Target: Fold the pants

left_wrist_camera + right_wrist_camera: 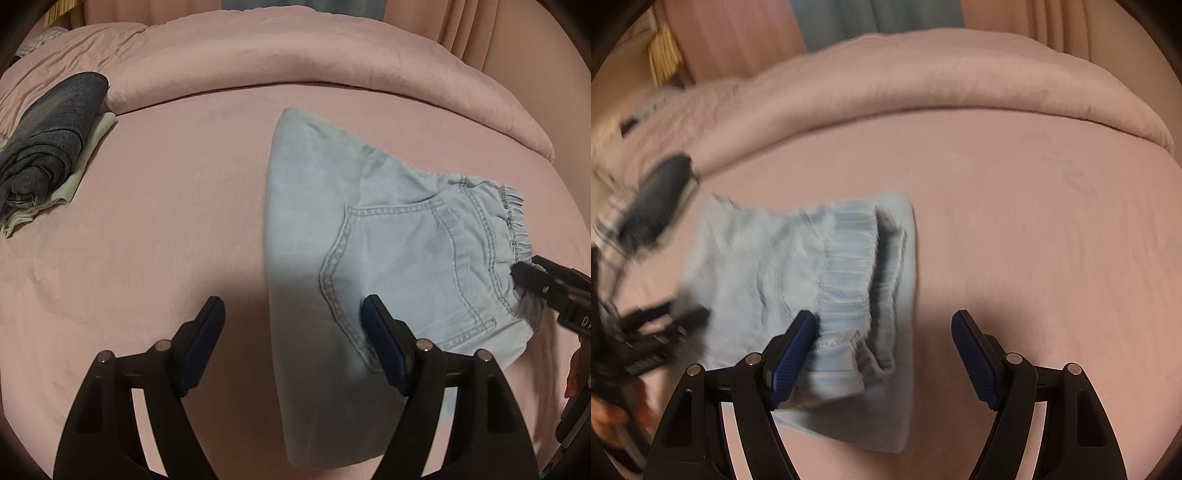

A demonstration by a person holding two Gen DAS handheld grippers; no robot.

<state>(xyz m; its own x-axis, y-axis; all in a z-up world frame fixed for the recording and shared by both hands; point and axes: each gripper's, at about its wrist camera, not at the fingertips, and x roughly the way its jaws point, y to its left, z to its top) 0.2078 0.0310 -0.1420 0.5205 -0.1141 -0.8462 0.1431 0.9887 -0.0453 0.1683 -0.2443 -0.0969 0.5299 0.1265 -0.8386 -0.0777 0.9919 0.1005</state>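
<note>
1. The pants (388, 229), pale blue denim with an elastic waistband (513, 225) and a stitched back pocket (402, 266), lie on the pink bed sheet (166, 221), already doubled into a compact shape with the waistband on top.
2. The left gripper (293, 347) hovers over the pants' near fold edge with its jaws wide apart and nothing between them; one blue pad sits above the pocket seam.
3. The right gripper (884, 354) is also spread open and holds nothing. Its left pad is just beside the waistband; in the left view its tip is at that same gathered edge.
4. Beyond the pants runs a rolled pink duvet (314, 62). Well apart from the pants, toward the pillow side, a dark folded garment (51, 147) rests on a pale cloth (79, 166).
5. Judgement: the denim looks thin, soft and light, so it should drape and sag instead of holding a crease. The waistband's bunched elastic and the thick fold edge seem the firmest places to pinch, both layers together.
6. On the right gripper's body a few white letters show, too cut off to read. No label on the pants is legible.
</note>
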